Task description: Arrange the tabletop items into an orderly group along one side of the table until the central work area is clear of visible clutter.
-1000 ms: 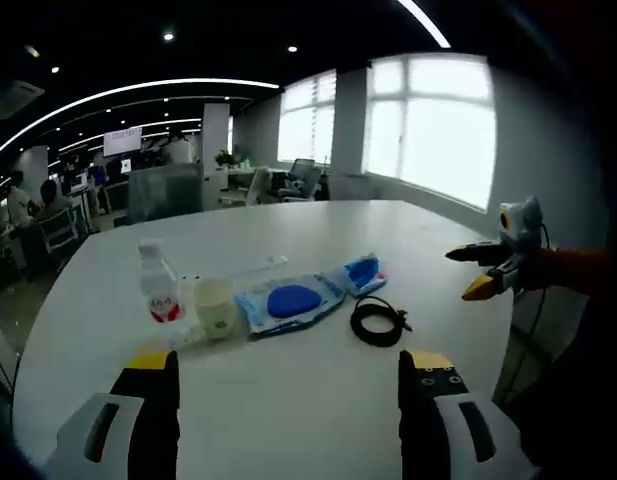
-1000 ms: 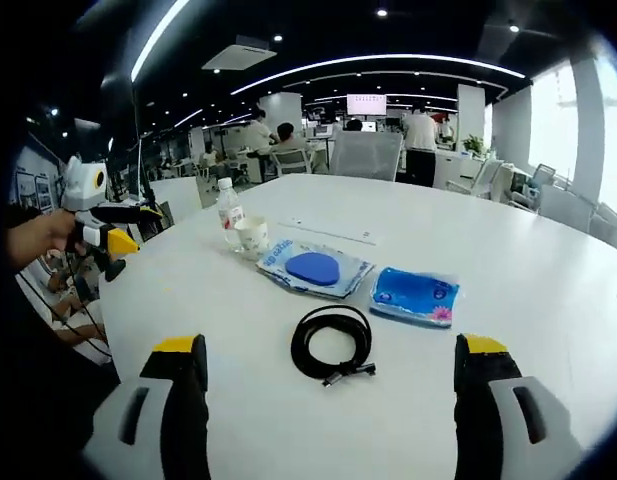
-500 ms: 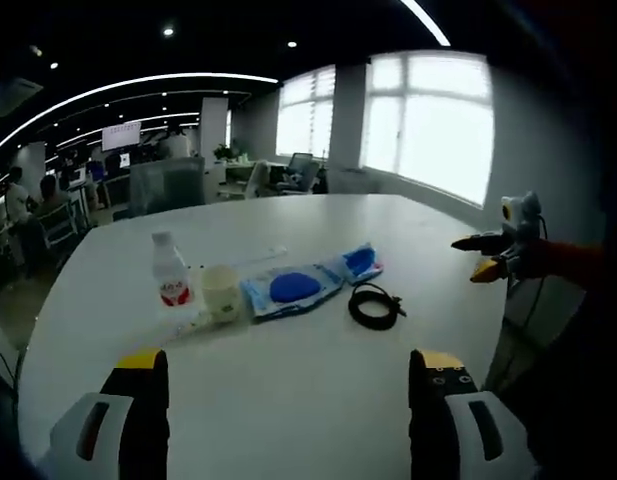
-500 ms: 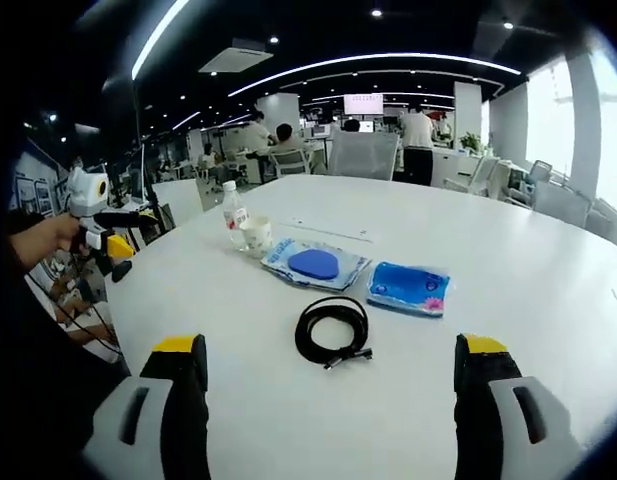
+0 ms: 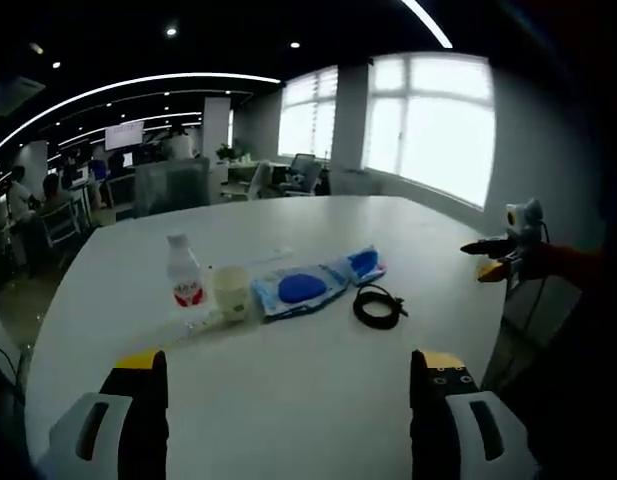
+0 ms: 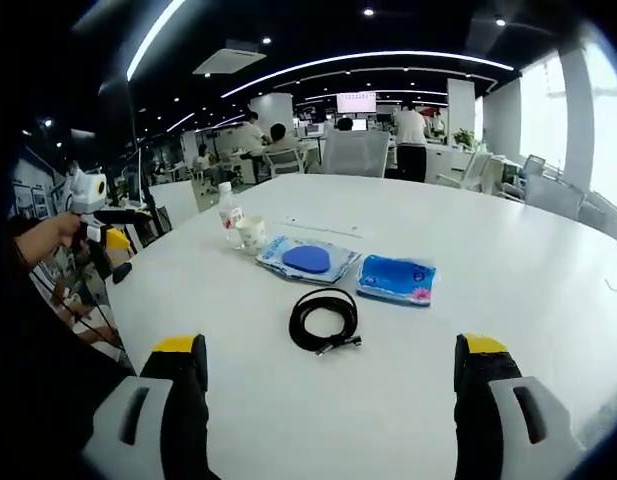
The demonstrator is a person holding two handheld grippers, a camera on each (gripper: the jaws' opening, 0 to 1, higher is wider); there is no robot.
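Observation:
On the white table (image 5: 288, 380) stand a small water bottle with a red label (image 5: 186, 285) and a paper cup (image 5: 231, 292). Beside them lie a clear pouch with a blue oval item (image 5: 300, 290), a blue packet (image 5: 362, 264) and a coiled black cable (image 5: 378, 307). My left gripper (image 5: 285, 372) is open, held back from them over the table's near edge. In the right gripper view the bottle (image 6: 227, 213), cup (image 6: 252, 234), pouch (image 6: 308, 259), blue packet (image 6: 396, 279) and cable (image 6: 321, 320) lie ahead of my open right gripper (image 6: 329, 352). Each gripper shows in the other's view, right gripper (image 5: 500, 253), left gripper (image 6: 100, 214).
A thin white strip (image 5: 268, 260) lies on the table behind the cup. A flat clear wrapper (image 5: 198, 323) lies by the bottle. Office chairs (image 6: 355, 154), desks and people stand beyond the far side. Bright windows (image 5: 428, 125) line one wall.
Both views have pulled back slightly from the table, so the items look smaller and farther. Nothing on the table has moved. Both grippers stay open.

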